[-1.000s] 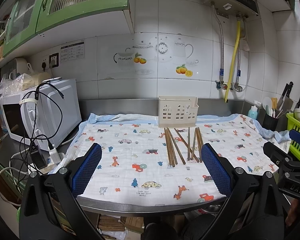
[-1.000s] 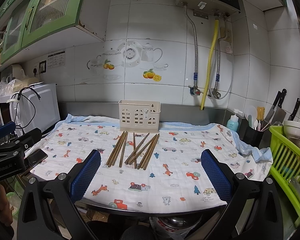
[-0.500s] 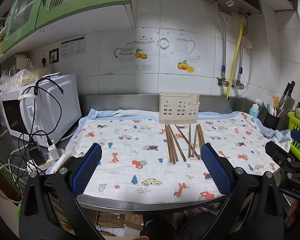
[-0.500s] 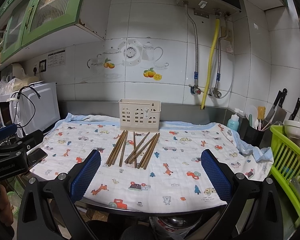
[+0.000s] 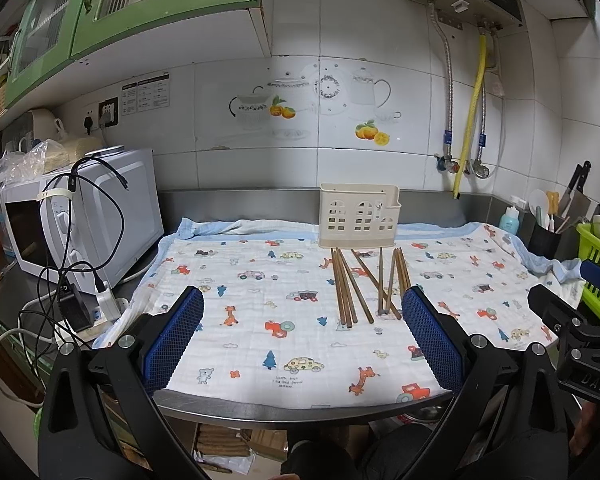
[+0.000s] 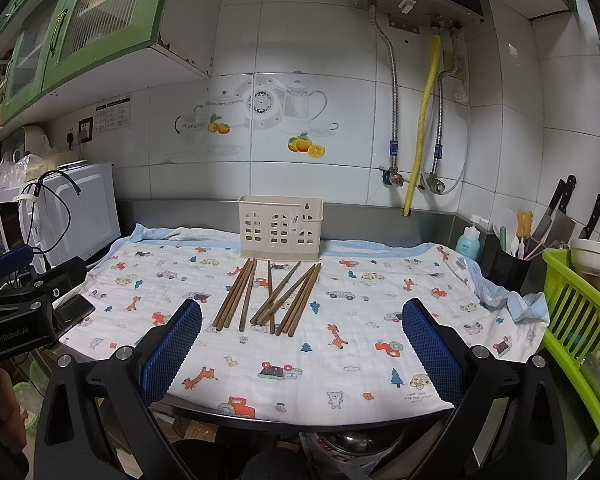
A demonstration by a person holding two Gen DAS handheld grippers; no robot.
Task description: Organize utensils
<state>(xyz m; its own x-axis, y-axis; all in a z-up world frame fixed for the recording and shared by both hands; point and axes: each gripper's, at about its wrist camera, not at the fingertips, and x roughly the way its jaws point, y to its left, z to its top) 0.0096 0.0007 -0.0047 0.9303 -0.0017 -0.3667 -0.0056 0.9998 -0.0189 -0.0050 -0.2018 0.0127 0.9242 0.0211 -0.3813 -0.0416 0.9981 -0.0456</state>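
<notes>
Slim brown wooden chopsticks (image 6: pixel 270 296) lie loose on the soft printed cloth (image 6: pixel 340 344), long axes running toward the perforated cream plastic holder (image 6: pixel 280 232) just behind them. The left gripper (image 5: pixel 302 336) and right gripper (image 6: pixel 300 344) hover at the counter's near edge, blue mesh-textured pads spread wide, gripping nothing.

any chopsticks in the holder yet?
No. In the right wrist view the chopsticks all lie flat on the printed cloth in front of the cream holder, and none stick out of its top.

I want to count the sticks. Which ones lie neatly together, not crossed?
The left bunch of chopsticks, nearest the microwave: they lie side by side, while the right-hand ones cross each other.
</notes>
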